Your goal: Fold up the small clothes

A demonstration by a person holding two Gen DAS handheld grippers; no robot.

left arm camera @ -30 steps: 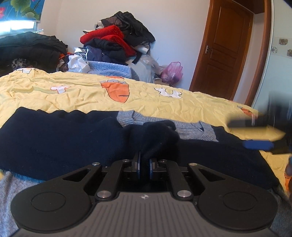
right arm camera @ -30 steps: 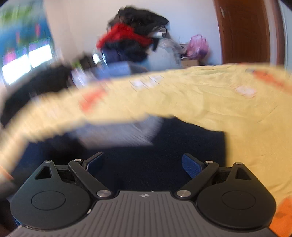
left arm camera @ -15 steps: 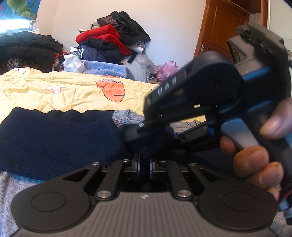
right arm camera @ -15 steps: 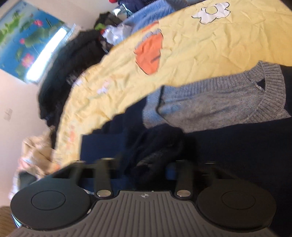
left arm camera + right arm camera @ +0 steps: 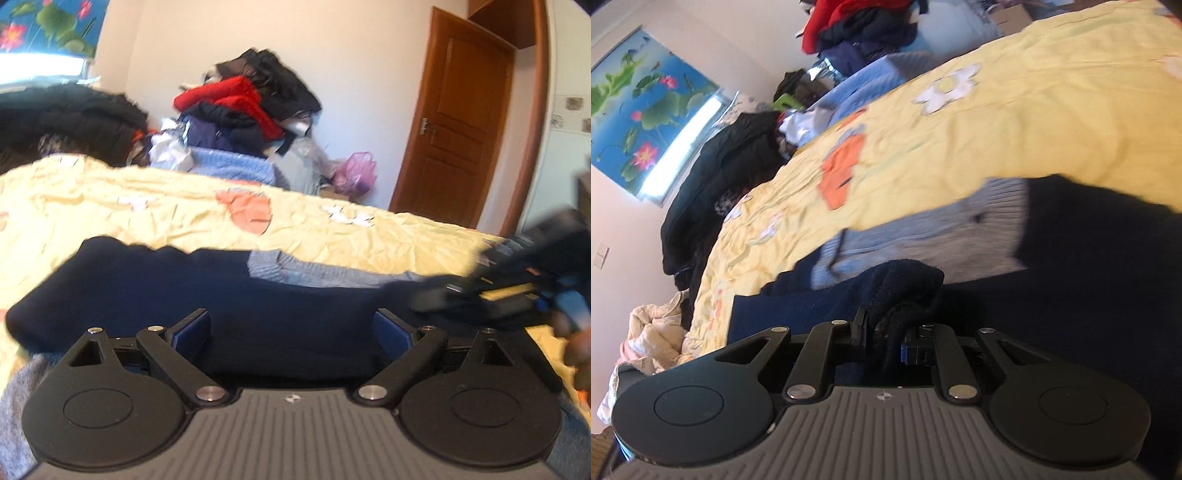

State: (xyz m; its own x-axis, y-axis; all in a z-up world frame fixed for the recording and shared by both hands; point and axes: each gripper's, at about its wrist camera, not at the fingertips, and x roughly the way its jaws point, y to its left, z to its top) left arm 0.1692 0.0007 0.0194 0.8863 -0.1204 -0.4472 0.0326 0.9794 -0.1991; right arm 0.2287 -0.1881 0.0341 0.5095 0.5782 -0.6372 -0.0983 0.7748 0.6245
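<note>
The yellow bedspread (image 5: 388,236) lies bare beyond the navy garment's (image 5: 236,291) far edge; a clothes pile (image 5: 243,107) crowds the bed's far edge.

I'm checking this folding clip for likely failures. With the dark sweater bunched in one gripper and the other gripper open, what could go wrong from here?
1. The right gripper pinches only a thick bunched wad of the navy sweater, so layers may slip out or the fold may land lumpy.
2. The left gripper is open and holds nothing, so the sweater may drag across the yellow bedsheet instead of folding.
3. The grey knit lies partly under the sweater and may get pulled along.
</note>
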